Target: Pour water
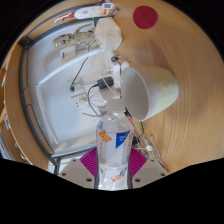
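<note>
Gripper (112, 172) clamped on a clear plastic water bottle (112, 150), both fingers pressing its sides, magenta pads (89, 161) flat against the label. Bottle standing up between the fingers, neck and white cap (110, 121) pointing ahead toward a white cup (150, 92). Cup just beyond the cap, tipped so its open mouth faces the bottle; whether cap and rim touch cannot be told. Both over a round wooden table (185, 130). On the table left of the cup, a white tray (45, 90) strewn with cables (90, 95) and small electronic parts. Farther off, a red round disc (146, 16) on the wood, and a white and red pen-like tool (85, 14) near the tray's far edge.
</note>
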{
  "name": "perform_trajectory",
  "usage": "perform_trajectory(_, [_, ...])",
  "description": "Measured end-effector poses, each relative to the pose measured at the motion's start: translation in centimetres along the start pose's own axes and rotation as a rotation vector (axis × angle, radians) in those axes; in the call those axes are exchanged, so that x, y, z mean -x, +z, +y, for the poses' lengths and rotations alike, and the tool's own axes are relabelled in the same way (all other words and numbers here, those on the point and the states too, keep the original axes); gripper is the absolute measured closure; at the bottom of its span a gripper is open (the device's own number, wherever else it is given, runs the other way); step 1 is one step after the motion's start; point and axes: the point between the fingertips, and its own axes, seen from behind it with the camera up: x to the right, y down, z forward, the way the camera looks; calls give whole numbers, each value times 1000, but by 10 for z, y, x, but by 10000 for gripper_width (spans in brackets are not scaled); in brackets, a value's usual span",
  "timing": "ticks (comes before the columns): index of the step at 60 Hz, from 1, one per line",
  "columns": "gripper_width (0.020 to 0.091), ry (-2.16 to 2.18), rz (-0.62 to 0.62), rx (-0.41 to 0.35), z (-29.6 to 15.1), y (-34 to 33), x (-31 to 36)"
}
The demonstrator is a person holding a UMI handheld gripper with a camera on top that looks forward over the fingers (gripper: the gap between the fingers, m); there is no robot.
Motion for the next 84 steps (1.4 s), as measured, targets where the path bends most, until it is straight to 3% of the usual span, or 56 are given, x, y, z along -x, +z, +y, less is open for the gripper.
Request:
perform_trajectory(19, [716,144,29,12,-11,0,0])
perform_trajectory(28, [715,-6,29,15,-12,-11,22])
perform_trajectory(35, [718,-298,29,-27,-31,-29,55])
perform_trajectory(42, [715,-699,67,-64,-62,-51,89])
perform_trajectory(53, [714,-1359,199,-253,-146,-84,126])
perform_trajectory(62, [701,-1557,283,-395,-212,-97,126])
perform_trajectory(72, [702,-1612,406,-426,-270,-95,88])
perform_trajectory(84, [691,-1691,477,-398,-294,-86,46])
